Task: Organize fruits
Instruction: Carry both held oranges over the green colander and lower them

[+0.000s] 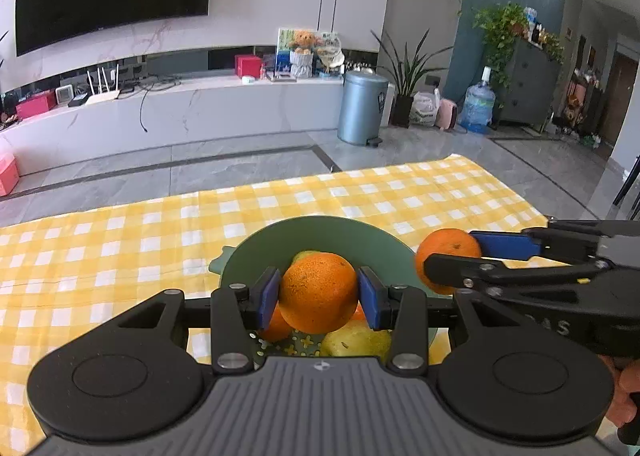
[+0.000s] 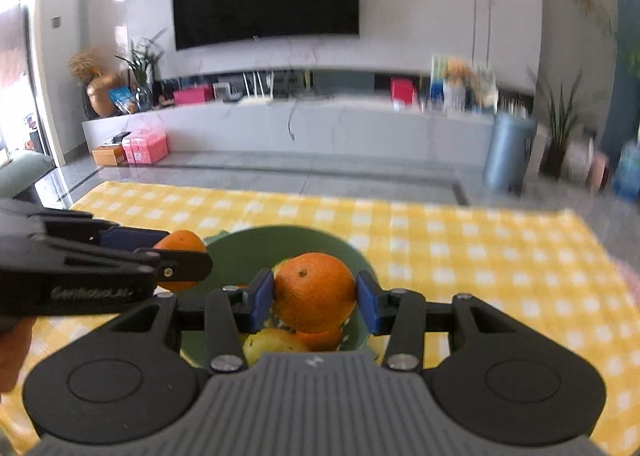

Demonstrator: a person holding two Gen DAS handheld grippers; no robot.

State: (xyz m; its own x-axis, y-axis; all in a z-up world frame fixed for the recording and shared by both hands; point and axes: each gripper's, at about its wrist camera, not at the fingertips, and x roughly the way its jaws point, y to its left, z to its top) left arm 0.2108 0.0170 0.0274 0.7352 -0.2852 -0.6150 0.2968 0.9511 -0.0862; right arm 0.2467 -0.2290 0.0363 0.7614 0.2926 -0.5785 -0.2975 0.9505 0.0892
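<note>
A green bowl [image 1: 320,234] stands on the yellow checked tablecloth and holds a yellow-green fruit [image 1: 356,342] and an orange [image 1: 276,326]. My left gripper [image 1: 319,293] is shut on an orange [image 1: 318,292] and holds it just above the bowl. My right gripper [image 2: 315,294] is shut on another orange [image 2: 314,290], also over the bowl [image 2: 304,242]. In the left wrist view the right gripper [image 1: 452,256] comes in from the right with its orange [image 1: 446,248] at the bowl's right rim. In the right wrist view the left gripper [image 2: 180,252] and its orange [image 2: 180,244] sit at the bowl's left rim.
The tablecloth [image 1: 120,240] covers the table; its far edge drops to a grey tiled floor. Beyond stand a white TV bench [image 1: 200,107], a blue-grey bin [image 1: 362,107] and potted plants. A hand [image 1: 626,388] holds the right gripper at the lower right.
</note>
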